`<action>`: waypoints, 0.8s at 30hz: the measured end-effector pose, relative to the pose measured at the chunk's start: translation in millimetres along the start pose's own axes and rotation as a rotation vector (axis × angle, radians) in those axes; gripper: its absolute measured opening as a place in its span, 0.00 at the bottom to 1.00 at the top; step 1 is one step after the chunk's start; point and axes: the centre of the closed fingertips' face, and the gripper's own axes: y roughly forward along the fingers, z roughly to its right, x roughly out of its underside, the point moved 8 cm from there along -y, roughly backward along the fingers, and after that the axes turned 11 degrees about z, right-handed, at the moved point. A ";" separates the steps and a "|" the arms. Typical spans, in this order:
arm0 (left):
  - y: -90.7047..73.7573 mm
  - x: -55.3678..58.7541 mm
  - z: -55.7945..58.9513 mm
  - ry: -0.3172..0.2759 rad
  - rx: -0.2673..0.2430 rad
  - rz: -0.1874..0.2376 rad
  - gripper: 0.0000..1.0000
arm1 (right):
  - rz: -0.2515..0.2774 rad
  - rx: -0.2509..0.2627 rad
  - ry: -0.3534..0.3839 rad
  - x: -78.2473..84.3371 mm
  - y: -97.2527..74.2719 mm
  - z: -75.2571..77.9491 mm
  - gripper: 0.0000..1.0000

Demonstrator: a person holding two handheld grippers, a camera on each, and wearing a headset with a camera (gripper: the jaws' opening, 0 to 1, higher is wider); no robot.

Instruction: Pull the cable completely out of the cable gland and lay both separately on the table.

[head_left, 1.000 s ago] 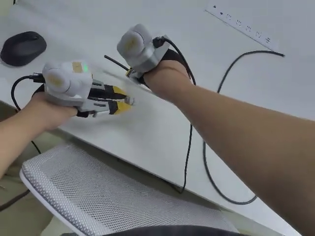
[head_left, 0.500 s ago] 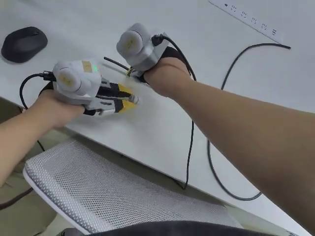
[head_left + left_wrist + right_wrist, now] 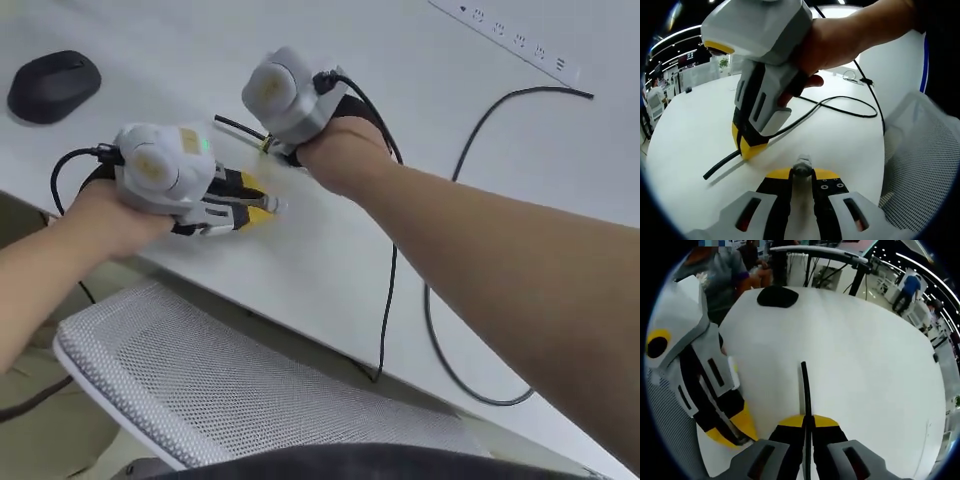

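Observation:
My left gripper (image 3: 268,207) lies low over the white table near its front edge, shut on a small grey cable gland (image 3: 802,164) at its yellow tips. My right gripper (image 3: 268,148) stands just behind it, shut on a thin black cable (image 3: 804,385). The cable's free end (image 3: 235,126) sticks out past the jaws and rests on the table. In the left gripper view the cable (image 3: 720,167) passes under the right gripper (image 3: 751,147), apart from the gland. The left gripper's body (image 3: 705,385) stands to the left in the right gripper view.
A black mouse (image 3: 52,85) lies at the far left and a white power strip (image 3: 510,45) at the back right. More black cable (image 3: 470,140) loops over the table's right side and off its edge. A mesh chair back (image 3: 230,390) is below the table edge.
The head camera has shifted a little. My left gripper has crept slightly rightward, closer to the right gripper. Both grips are unchanged.

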 end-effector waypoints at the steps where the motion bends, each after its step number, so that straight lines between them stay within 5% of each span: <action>1: -0.2 -0.2 -0.3 0.002 -0.003 -0.008 0.16 | -0.003 0.000 -0.005 -0.2 0.0 0.2 0.00; 17: 0.0 -0.2 3.1 0.068 -0.011 -0.072 0.20 | -0.024 0.067 -0.027 2.5 -3.6 4.3 0.09; 24: -3.6 -1.1 3.9 0.079 -0.023 -0.077 0.26 | 0.057 0.133 0.039 2.0 -22.2 13.5 0.14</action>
